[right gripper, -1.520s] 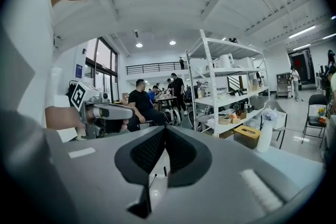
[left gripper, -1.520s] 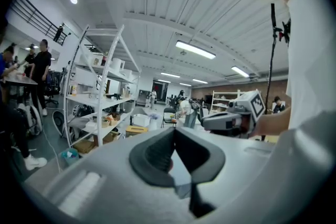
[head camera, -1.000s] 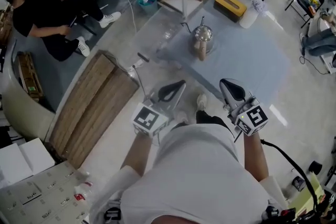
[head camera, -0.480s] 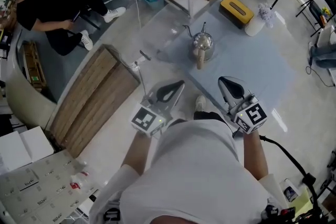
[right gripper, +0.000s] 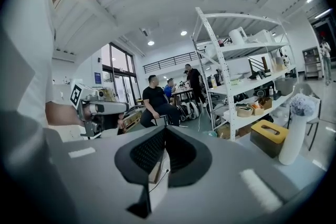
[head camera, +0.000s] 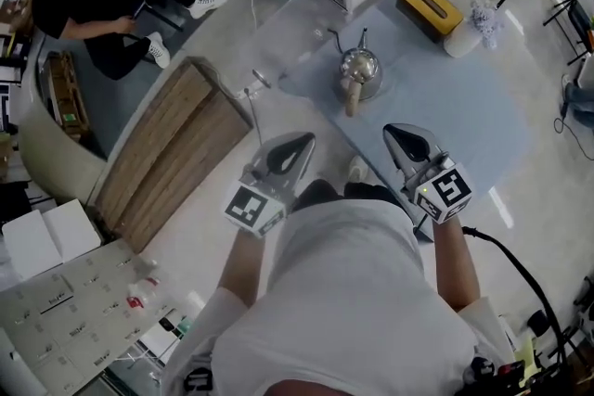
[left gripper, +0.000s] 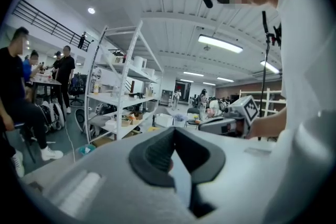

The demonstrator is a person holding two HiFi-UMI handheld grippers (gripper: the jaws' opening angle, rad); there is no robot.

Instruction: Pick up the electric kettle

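Blue-grey table [head camera: 464, 116] spreads ahead of the left gripper [head camera: 304, 144] and right gripper [head camera: 394, 134]; its near edge runs slantwise, just beyond the left gripper's tips and beneath the right one; both have jaws pressed together, empty; electric kettle [head camera: 359, 68] stands ahead between them, well apart from either; open tabletop lies beyond the right gripper; wooden panel [head camera: 167, 162] lies on the floor outside the left.

The electric kettle [head camera: 360, 67] near the tabletop's [head camera: 464, 116] left edge is polished, mirror-bright metal, and its handle [head camera: 351, 97] looks like pale matt wood. The tabletop is smooth, matt and blue-grey. The planked board [head camera: 162, 167] off its left edge shows streaked wood grain.
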